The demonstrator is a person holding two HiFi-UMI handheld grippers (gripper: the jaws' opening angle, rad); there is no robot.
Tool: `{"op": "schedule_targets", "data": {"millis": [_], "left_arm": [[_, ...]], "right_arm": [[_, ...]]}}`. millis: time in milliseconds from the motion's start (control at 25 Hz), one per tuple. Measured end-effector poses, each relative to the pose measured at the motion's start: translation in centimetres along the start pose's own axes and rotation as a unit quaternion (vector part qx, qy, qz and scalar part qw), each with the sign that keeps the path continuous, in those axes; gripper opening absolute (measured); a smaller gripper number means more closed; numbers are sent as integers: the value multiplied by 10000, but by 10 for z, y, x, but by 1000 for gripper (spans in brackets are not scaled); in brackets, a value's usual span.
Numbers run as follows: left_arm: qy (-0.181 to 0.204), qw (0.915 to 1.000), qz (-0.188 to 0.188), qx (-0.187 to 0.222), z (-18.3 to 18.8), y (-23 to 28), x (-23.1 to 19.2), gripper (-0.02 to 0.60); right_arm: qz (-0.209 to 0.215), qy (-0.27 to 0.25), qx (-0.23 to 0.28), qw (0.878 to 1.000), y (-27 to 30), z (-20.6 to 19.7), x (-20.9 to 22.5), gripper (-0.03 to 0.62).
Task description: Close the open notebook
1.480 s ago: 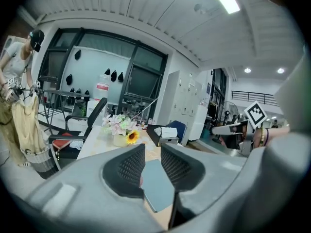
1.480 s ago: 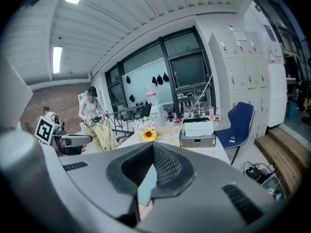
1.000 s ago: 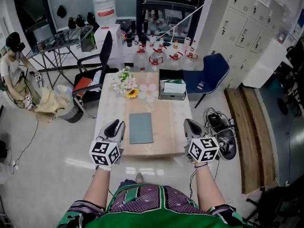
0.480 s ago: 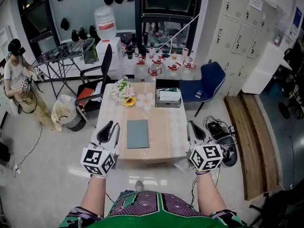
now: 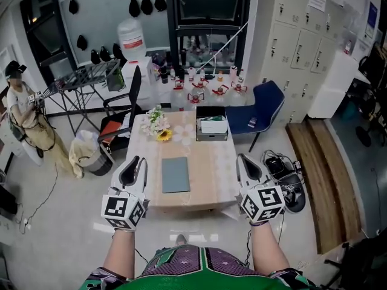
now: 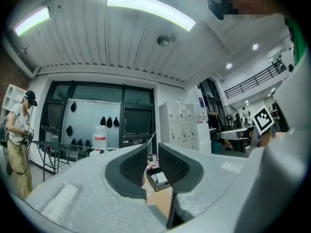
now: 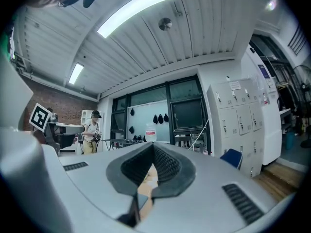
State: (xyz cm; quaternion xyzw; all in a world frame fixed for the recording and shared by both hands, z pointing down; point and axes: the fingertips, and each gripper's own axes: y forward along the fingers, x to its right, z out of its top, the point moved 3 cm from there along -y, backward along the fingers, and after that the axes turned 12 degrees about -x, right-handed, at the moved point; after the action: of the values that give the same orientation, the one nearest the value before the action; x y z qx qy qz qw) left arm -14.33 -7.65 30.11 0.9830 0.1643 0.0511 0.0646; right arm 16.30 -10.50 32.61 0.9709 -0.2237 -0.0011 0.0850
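Observation:
The grey-green notebook [image 5: 176, 174] lies closed and flat in the middle of the light wooden table [image 5: 211, 162]. Both grippers are held level in the air, short of the table's near edge. My left gripper [image 5: 134, 162] is off the front left corner. Its jaws have just been closing, but a narrow gap still shows between the pads in the left gripper view [image 6: 152, 154], with nothing in it. My right gripper [image 5: 247, 160] is off the front right corner and its pads meet at the tips [image 7: 153, 152]. Neither touches the notebook.
A bunch of flowers [image 5: 158, 124] and an open box of papers [image 5: 211, 125] stand at the table's far end. A black chair [image 5: 121, 104] stands at the far left, a blue chair [image 5: 266, 104] at the far right. Cables [image 5: 284, 174] lie on the floor at right. A person [image 5: 27, 122] stands far left.
Both grippers have risen and drawn back from the table's front corners. The left jaws stand narrower than before. The notebook has not moved.

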Motion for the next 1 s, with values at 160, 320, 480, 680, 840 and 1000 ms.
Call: {"op": "schedule_targets", "data": {"millis": [160,320,480,680,840,1000], "left_arm": [[-77,10000,-34,5,0,1,2,60],[-151,9999,10,-77,-6,0,1,38],[-226,9997,80,-68,-8,2,1,28],[-271,9996,65,-25,-8,2,1,18],[-252,9996,117,16,-9,3,-1,15],[-259,9996,138,30,-10,2,-3,15]], "right_arm": [[-16,25,-13,10000,-2,0,0,0],[3,10,-63,10000,0,-2,-3,0],[10,31,-82,10000,1,-2,-4,0],[20,44,-53,10000,2,2,-6,0],[5,30,-31,10000,4,1,-5,0],[-59,3,-10,10000,5,1,-6,0]]}}
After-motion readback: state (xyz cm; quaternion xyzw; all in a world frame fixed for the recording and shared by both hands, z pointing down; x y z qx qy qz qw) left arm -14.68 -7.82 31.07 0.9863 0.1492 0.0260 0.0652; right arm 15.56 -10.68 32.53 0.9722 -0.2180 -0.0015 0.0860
